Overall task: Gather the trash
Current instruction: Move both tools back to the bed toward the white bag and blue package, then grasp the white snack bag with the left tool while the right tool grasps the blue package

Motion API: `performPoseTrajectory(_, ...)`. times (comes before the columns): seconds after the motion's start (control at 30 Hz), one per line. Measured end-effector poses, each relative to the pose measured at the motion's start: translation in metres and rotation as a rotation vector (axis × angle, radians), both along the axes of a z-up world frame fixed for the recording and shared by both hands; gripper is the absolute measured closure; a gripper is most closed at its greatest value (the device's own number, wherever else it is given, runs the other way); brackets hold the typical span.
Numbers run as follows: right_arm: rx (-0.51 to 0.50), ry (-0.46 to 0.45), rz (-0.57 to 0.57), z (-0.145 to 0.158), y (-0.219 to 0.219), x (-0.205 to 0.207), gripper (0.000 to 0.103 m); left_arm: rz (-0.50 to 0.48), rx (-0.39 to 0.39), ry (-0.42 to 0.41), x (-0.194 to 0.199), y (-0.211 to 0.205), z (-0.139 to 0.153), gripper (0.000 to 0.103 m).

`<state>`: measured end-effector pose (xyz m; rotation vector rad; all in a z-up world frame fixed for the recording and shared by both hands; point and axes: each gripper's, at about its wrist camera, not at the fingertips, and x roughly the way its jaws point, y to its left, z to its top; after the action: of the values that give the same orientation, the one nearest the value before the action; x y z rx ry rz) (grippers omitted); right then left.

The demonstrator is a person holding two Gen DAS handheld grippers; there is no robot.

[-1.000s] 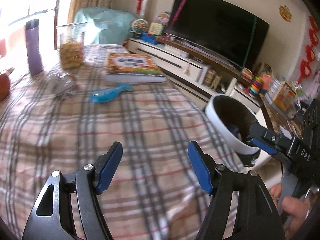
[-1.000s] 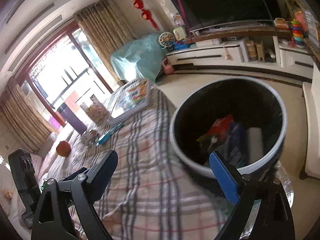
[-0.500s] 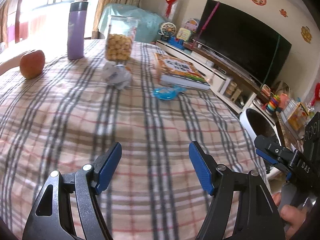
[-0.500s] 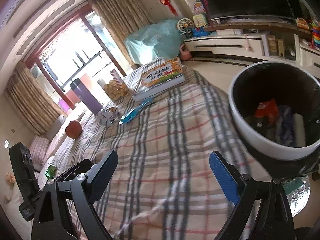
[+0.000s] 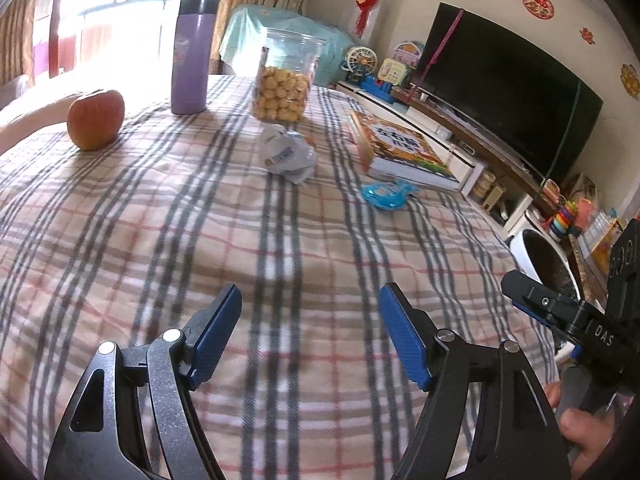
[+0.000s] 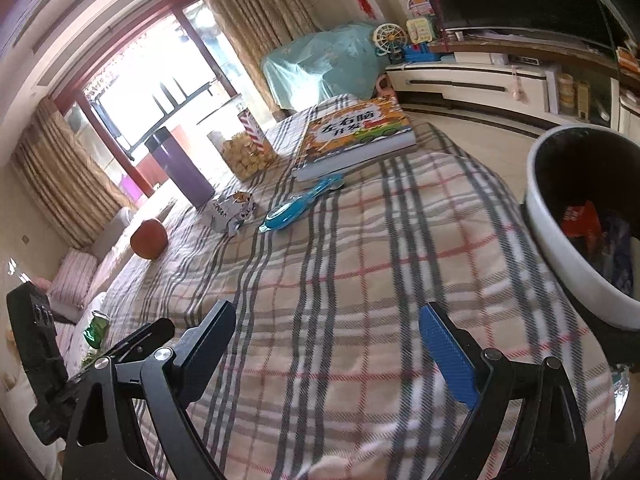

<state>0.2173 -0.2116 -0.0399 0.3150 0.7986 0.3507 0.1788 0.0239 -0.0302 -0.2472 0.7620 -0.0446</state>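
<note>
A crumpled white wrapper (image 5: 287, 156) lies on the plaid tablecloth (image 5: 280, 248) in front of the biscuit jar; it also shows in the right wrist view (image 6: 231, 212). A flat blue wrapper (image 5: 387, 194) lies beside the book; in the right wrist view (image 6: 298, 204) it sits mid-table. A white bin (image 6: 576, 236) with red and dark trash inside stands off the table's right edge, partly seen in the left wrist view (image 5: 540, 256). My left gripper (image 5: 310, 330) is open and empty over the near cloth. My right gripper (image 6: 326, 344) is open and empty, left of the bin.
A red apple (image 5: 95, 119), a purple flask (image 5: 191, 55), a jar of biscuits (image 5: 283, 86) and a picture book (image 5: 400, 148) stand on the far half of the table. A TV and a low cabinet line the right wall. A green can (image 6: 95, 327) lies beyond the left edge.
Both grippers have swung left, away from the bin and toward the table's far items. The bin has slid to the right edge of both views. Both jaws stay open.
</note>
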Motion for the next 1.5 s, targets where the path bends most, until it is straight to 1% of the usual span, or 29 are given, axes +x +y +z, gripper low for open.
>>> performPoseTrajectory(0.33, -0.027, 0.012, 0.029, -0.004, 0.03, 0.034, 0.009, 0.017, 0.037, 0.021, 0.032, 0.022, -0.002, 0.029)
performPoseTrajectory(0.67, -0.042, 0.039, 0.055, -0.013, 0.056, 0.074, 0.009, 0.02, 0.055, 0.021, 0.084, 0.037, 0.002, 0.028)
performPoseTrajectory(0.93, -0.045, 0.052, 0.057, -0.02, 0.062, 0.098, 0.009, 0.004, 0.021, 0.021, 0.138, 0.042, -0.003, 0.024)
performPoseTrajectory(1.1, -0.031, 0.054, 0.05, -0.022, 0.059, 0.101, 0.009, -0.018, -0.01, 0.05, 0.172, 0.044, -0.018, 0.026)
performPoseTrajectory(1.13, -0.034, 0.052, 0.05, -0.021, 0.059, 0.101, 0.009, -0.026, -0.012, 0.05, 0.174, 0.043, -0.02, 0.036)
performPoseTrajectory(1.17, -0.04, 0.049, 0.051, -0.021, 0.06, 0.102, 0.009, -0.04, -0.013, 0.053, 0.176, 0.042, -0.022, 0.051)
performPoseTrajectory(1.2, -0.048, 0.046, 0.053, -0.021, 0.062, 0.104, 0.009, -0.06, -0.017, 0.058, 0.178, 0.041, -0.024, 0.058)
performPoseTrajectory(1.23, -0.054, 0.043, 0.054, -0.021, 0.063, 0.106, 0.009, -0.068, -0.017, 0.055, 0.177, 0.04, -0.025, 0.067)
performPoseTrajectory(1.27, -0.063, 0.04, 0.054, -0.02, 0.065, 0.107, 0.009, -0.063, -0.009, 0.048, 0.176, 0.04, -0.025, 0.073)
performPoseTrajectory(1.4, -0.092, 0.021, 0.04, -0.02, 0.074, 0.112, 0.009, -0.083, -0.009, 0.029, 0.161, 0.041, -0.019, 0.086)
performPoseTrajectory(1.5, -0.124, 0.017, 0.041, -0.022, 0.082, 0.115, 0.012, -0.082, -0.021, 0.031, 0.148, 0.045, -0.016, 0.087)
